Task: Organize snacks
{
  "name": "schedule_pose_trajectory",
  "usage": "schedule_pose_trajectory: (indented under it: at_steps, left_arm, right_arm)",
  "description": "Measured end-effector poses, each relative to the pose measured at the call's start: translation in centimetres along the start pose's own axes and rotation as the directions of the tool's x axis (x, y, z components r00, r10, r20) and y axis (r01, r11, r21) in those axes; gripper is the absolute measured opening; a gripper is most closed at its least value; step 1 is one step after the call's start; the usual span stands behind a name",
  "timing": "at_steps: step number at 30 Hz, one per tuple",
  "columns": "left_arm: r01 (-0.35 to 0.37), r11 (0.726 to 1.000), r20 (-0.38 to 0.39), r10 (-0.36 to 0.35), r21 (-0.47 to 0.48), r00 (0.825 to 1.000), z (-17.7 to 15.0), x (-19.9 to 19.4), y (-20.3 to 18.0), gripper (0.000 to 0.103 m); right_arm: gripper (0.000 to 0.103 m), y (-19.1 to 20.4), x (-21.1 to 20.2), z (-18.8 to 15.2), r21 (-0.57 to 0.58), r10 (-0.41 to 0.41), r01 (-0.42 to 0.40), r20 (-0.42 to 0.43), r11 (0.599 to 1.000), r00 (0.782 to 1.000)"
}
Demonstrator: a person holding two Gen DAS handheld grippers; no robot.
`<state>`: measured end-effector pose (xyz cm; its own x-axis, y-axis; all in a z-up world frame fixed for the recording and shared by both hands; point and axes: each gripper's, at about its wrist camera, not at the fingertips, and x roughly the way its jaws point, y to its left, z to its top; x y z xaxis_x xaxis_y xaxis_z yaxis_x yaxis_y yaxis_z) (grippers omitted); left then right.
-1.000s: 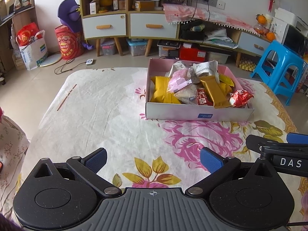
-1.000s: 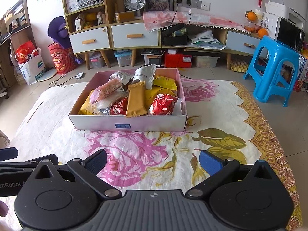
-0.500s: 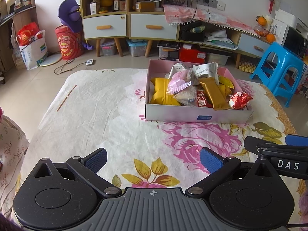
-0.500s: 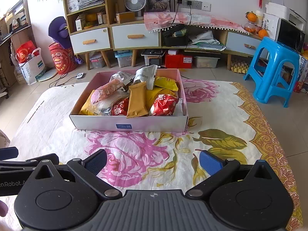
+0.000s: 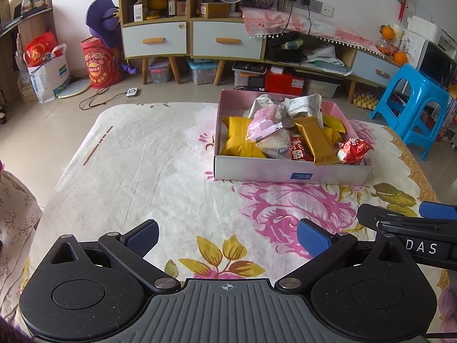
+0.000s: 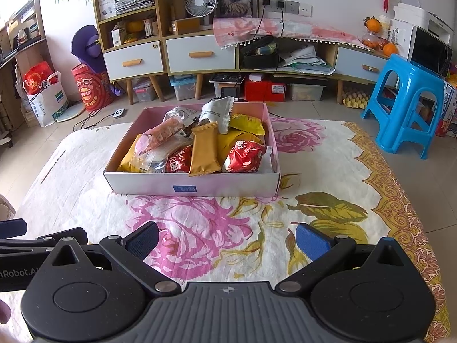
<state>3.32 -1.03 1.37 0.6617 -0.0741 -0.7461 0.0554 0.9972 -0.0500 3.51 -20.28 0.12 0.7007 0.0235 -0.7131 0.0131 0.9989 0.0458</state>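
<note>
A pink cardboard box (image 5: 291,175) (image 6: 194,188) stands on a flowered cloth, piled with several snack packets. A golden bar packet (image 5: 314,138) (image 6: 204,148), a red packet (image 5: 352,150) (image 6: 245,155) and a yellow packet (image 5: 241,140) lie on top. My left gripper (image 5: 227,235) hovers open over the cloth, well short of the box and to its left. My right gripper (image 6: 227,235) is open too, in front of the box, with nothing between its fingers. Each gripper shows at the edge of the other's view.
The flowered cloth (image 5: 137,165) covers a low surface with bare room left of the box. A blue plastic stool (image 6: 405,100) stands at the right. Cabinets (image 6: 200,54), storage bins and bags line the far wall across the tiled floor.
Both grippers have drifted slightly; the box sits a little higher in the right wrist view. Both stay open and nothing was picked up.
</note>
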Motion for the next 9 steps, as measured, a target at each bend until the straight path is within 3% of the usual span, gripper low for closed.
schedule_pose_trajectory:
  at_steps: [9]
  left_arm:
    - [0.016,1.0,0.009,-0.017,0.015,1.0,-0.04,-0.24,-0.2,0.103]
  right_arm:
    - [0.095,0.04,0.06,-0.02,0.0,0.001,-0.001,-0.001,1.0,1.0]
